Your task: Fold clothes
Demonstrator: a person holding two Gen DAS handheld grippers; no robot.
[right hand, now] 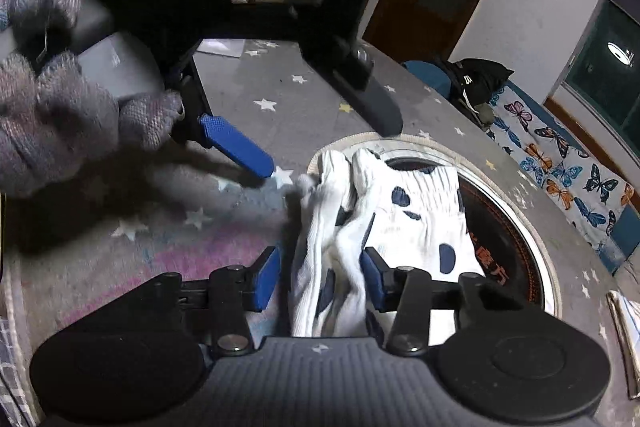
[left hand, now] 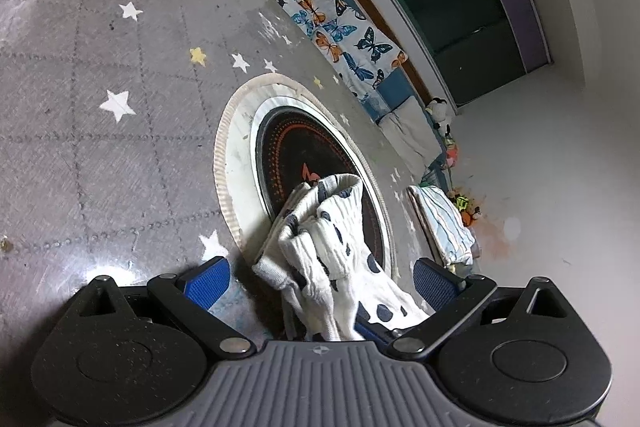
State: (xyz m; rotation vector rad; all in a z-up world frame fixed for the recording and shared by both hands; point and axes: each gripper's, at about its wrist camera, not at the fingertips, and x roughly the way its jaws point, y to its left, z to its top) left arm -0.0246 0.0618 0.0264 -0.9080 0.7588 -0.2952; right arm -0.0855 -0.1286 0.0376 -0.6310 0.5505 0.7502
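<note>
Right wrist view: white garment with dark spots (right hand: 384,227), ribbed knit, lies bunched in long folds on the grey star-patterned table cover (right hand: 248,83), partly overlapping the round induction plate (right hand: 516,243) set into the table.
Landmark: all positions are given against the induction plate.
Garment position: draped over the near rim of the plate, its ribbed cuff ends reaching towards the plate's centre.
Right gripper (right hand: 320,277): fingers parted and straddling one raised fold at the plate's near edge; the pads do not appear to press on it, so nothing is clamped.
Left gripper (left hand: 322,281): in the left wrist view the spotted garment (left hand: 332,243) runs between widely spread blue pads with clear gaps either side; open, no grip.
Person: a gloved hand (right hand: 60,95) holds the left gripper's handle, on the side of the garment away from the plate.
Other item: a folded striped cloth (left hand: 444,227) rests beside the plate.
Handling judgement: light, limp, stretchy; it will sag and slide on the smooth plate; no breakage risk.
Recommended hold: pinch the doubled ribbed cuff or hem, one point per gripper well apart, not a loose single ridge, to keep the edge straight for folding.
</note>
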